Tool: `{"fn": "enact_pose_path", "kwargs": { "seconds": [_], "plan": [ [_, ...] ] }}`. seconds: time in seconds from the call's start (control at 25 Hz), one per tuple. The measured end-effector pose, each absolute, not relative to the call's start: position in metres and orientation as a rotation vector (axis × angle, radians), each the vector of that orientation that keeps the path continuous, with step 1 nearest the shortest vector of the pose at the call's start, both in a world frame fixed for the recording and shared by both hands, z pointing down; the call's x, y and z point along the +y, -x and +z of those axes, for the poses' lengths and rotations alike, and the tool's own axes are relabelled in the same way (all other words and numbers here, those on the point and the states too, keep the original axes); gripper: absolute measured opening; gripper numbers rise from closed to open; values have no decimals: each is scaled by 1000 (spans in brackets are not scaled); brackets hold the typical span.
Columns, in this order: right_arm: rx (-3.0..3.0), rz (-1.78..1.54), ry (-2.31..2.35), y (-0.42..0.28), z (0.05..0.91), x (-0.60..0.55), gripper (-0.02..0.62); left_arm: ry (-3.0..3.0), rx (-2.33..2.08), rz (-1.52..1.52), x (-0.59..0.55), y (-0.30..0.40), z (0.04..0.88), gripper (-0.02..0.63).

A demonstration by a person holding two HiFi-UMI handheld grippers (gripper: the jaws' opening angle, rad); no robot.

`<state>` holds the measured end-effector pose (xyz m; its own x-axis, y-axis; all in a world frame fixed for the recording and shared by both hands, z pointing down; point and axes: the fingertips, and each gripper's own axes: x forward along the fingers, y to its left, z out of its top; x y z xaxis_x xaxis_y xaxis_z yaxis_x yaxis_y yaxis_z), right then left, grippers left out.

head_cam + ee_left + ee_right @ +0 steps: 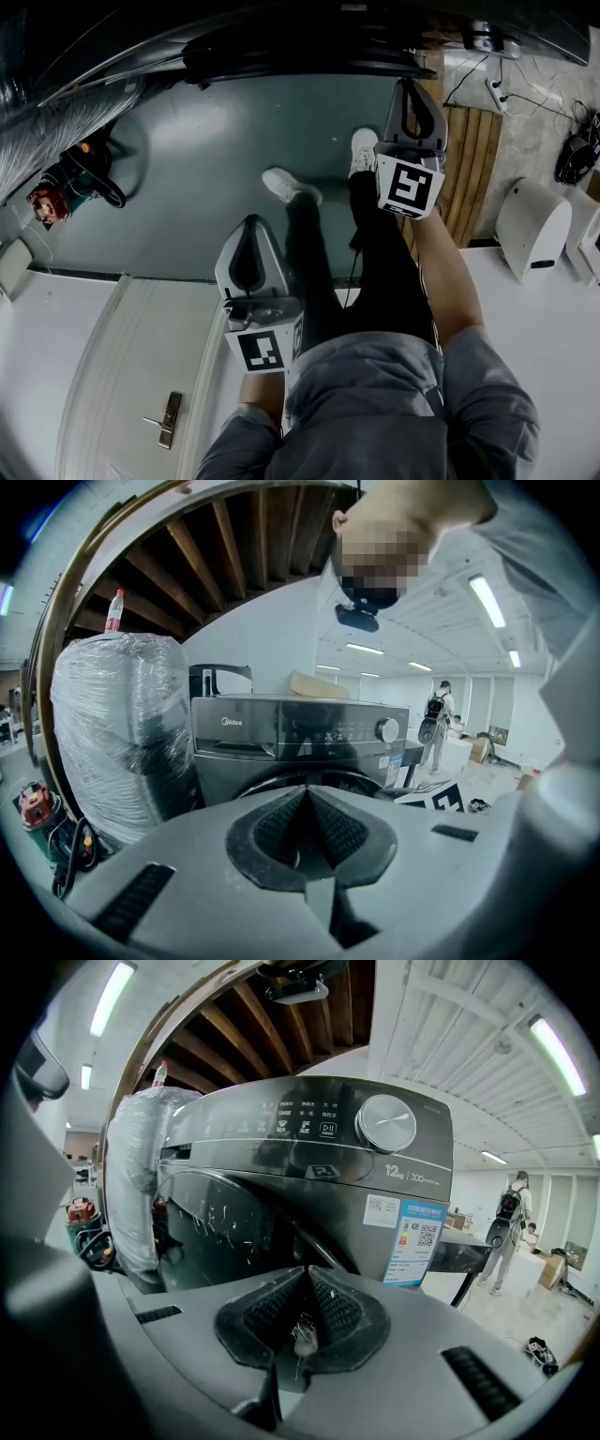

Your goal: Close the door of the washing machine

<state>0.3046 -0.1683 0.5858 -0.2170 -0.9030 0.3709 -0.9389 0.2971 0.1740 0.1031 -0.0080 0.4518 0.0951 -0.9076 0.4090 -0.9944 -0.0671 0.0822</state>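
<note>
Door [234, 1232] is on the front of the washer [309, 1147], under the panel with the dial [386, 1122]. Its dark glass with white marks fills the left and middle of the right gripper view. I cannot tell if it is fully shut or stands a little out.

The right gripper [307, 1283] points at the door from close, a little downward. Its jaws are together and nothing is between them. Whether the tips touch the door, I cannot tell. In the head view this gripper [410, 86] reaches up to the dark washer at the top edge.

The left gripper [307, 803] is farther back, and its view shows the whole washer front at some distance. Its jaws are also together and empty. In the head view it [251, 223] is lower and to the left, over the green floor [206, 150].

A bundle [122, 733] wrapped in plastic film stands just left of the washer. A sticker [417, 1239] is on the washer front, right of the door
</note>
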Motion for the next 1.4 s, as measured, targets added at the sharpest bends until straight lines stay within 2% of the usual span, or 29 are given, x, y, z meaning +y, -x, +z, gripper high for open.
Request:
{"fn": "enact_pose_path", "kwargs": {
  "seconds": [1.4],
  "plan": [
    [-2121, 205, -1669, -318, 597, -154, 8, -2063, -1855, 353, -13, -108, 454, -2]
  ]
}}
